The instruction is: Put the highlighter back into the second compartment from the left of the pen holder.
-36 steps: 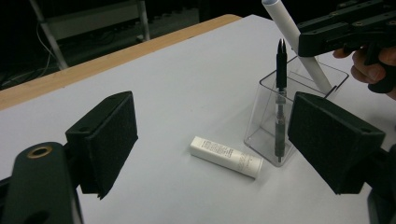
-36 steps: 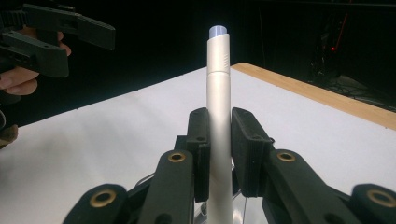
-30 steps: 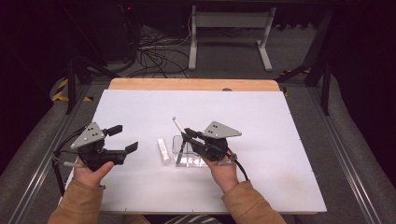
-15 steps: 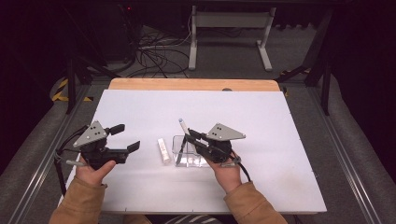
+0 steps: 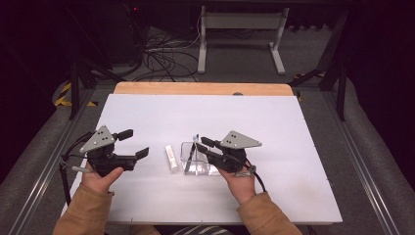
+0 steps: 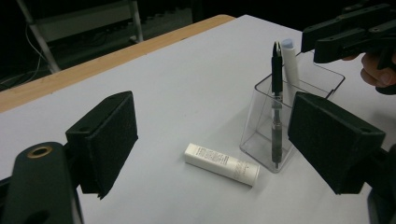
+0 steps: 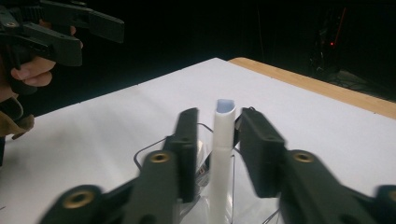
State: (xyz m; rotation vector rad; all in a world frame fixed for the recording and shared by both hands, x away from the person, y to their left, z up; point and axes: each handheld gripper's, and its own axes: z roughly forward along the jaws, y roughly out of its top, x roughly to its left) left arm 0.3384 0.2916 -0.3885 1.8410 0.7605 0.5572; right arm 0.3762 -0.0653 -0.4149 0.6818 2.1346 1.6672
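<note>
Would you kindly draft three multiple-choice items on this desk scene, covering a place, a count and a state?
1. Where does the white tube lie?
A. flat on the table beside the clear holder
B. inside the holder
C. in the left claw

2. How many items stand in the holder?
A. none
B. two
C. five

3. How is the left claw?
A. shut on the black pen
B. open, holding nothing
C. shut on the holder

Key: 1 A, it rests on the white surface by the holder's base; 2 B, the pen and a white marker; 3 B, its jaws stand wide apart.
</note>
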